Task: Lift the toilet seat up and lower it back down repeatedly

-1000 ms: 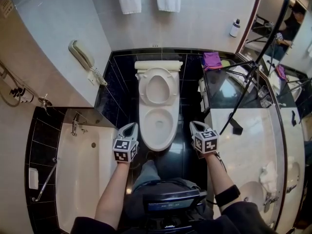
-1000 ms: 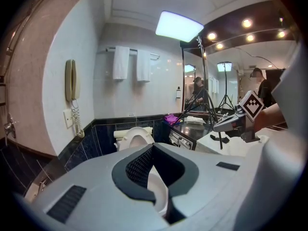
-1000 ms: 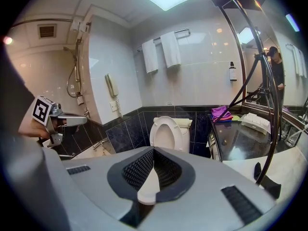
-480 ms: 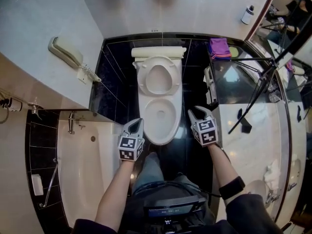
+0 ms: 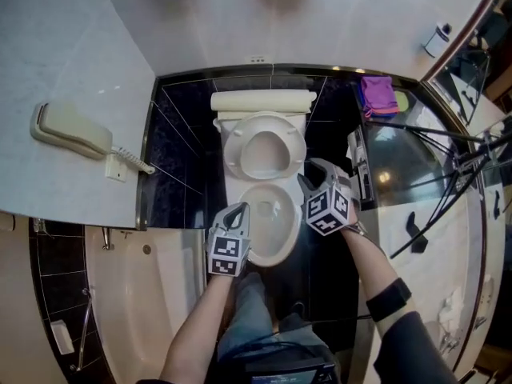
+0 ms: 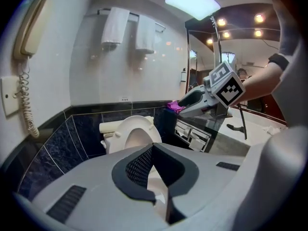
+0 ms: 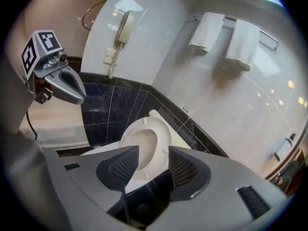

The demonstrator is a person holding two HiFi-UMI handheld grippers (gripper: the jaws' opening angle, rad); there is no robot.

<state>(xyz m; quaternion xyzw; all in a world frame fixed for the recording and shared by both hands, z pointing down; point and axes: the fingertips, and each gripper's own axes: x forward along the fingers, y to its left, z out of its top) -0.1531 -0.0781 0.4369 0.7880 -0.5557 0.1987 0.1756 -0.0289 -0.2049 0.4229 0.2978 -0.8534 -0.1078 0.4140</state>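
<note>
Seat (image 5: pixel 233 150) stands raised, its ring leaning back against the tank (image 5: pixel 262 101) at the far wall, with the bowl (image 5: pixel 270 256) open below it. Both hands have come in from either side of the toilet toward the bowl. The left tongs (image 5: pixel 240 209) now sit at the bowl's near left rim, clenched with nothing between them. The right tongs (image 5: pixel 306 173) have swung in over the bowl's right side and rolled over. Their jaws have just been opening and now stand released. The right gripper view shows the seat's lower edge framed in the gap, but beyond the tips and not yet between the pads.

Judging from this, the up stroke is finished and the down stroke is being prepared. The right tongs look lined up to take the seat's rim. They need to close the remaining distance before clamping, and then bring the ring forward under control, since a let-go seat would likely slam onto the bowl.
</note>
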